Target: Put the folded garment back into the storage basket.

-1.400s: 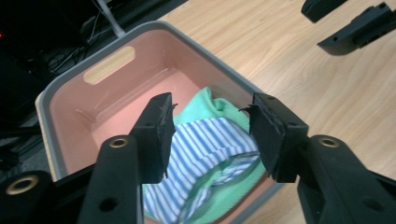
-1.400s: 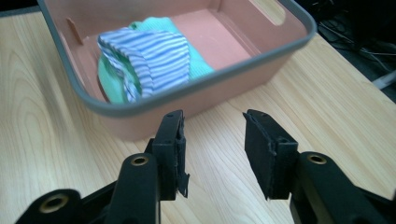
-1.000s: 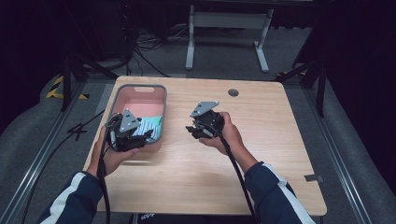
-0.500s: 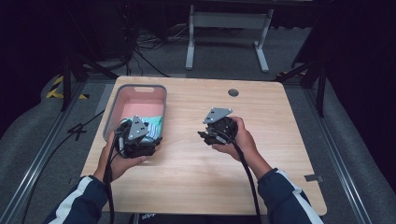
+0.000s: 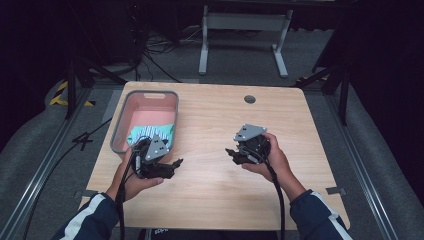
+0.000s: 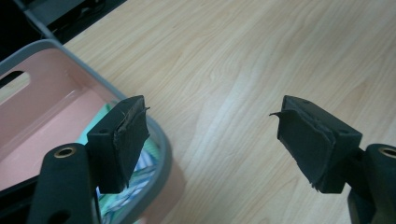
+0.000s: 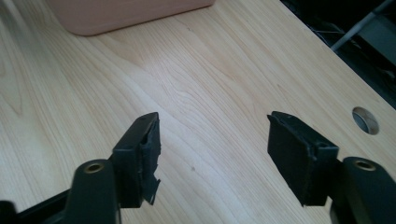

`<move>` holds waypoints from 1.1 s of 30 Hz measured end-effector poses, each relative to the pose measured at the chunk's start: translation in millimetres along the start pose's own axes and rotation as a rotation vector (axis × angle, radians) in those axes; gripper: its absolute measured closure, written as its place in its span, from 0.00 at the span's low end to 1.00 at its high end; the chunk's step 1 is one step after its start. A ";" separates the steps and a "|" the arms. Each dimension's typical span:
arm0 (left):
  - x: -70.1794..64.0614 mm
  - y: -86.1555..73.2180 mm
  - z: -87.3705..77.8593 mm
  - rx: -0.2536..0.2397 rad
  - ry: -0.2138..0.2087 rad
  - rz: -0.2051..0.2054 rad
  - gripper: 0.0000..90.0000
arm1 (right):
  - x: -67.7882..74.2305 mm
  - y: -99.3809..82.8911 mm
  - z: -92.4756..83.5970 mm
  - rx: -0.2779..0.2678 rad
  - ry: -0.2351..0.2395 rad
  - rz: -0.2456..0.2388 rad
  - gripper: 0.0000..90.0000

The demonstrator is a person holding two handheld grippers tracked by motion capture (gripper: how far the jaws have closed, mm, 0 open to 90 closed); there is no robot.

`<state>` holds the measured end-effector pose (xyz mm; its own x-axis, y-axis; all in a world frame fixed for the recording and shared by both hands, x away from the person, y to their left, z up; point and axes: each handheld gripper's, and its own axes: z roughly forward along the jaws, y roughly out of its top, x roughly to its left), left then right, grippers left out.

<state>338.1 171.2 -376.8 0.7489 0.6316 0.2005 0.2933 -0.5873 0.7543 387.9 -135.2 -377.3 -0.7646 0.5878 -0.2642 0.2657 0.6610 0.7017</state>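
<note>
A pink bin with a grey rim (image 5: 120, 122) stands at the table's left side and holds a teal and white striped cloth (image 5: 150, 132). My left gripper (image 5: 176, 163) hovers just in front of the bin's near right corner, open and empty. In the left gripper view that gripper (image 6: 210, 121) has its jaws wide apart, with the bin rim (image 6: 159, 135) and the cloth (image 6: 133, 175) behind its left jaw. My right gripper (image 5: 230, 153) is held over the table's middle right, open and empty. The right gripper view has that gripper (image 7: 212, 133) spread over bare wood, the bin's pink wall (image 7: 126, 11) far ahead.
The wooden table (image 5: 215, 195) has a round cable hole (image 5: 249, 99) near its far edge, also seen as the hole (image 7: 365, 120) in the right gripper view. A metal stand (image 5: 240, 30) and cables lie on the dark floor beyond.
Both hands have drawn back toward the near edge. The left gripper has come out from over the bin to the table in front of it; the right has shifted right and nearer.
</note>
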 end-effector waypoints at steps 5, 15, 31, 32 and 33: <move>-11.3 -2.0 10.1 0.027 -0.029 0.029 0.23 | -1.7 -16.4 -7.9 -0.006 -0.020 0.010 0.34; -22.7 -11.4 27.5 0.063 -0.058 0.064 0.20 | -3.6 -46.3 -15.6 0.020 -0.039 0.024 0.32; -27.9 -33.5 49.0 0.115 -0.106 0.085 0.19 | -14.1 -104.9 -27.5 0.024 -0.049 0.122 0.30; -27.6 -35.4 49.7 0.118 -0.103 0.088 0.19 | -14.4 -109.1 -27.2 0.029 -0.052 0.131 0.30; -27.4 -37.3 50.5 0.129 -0.098 0.091 0.19 | -14.6 -113.4 -27.1 0.030 -0.054 0.136 0.30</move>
<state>336.6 150.2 -442.0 0.8286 0.5240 0.1974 0.2909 -0.7041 0.6478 353.0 -231.4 -435.1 -0.6880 0.6965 -0.2036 0.3831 0.5869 0.7133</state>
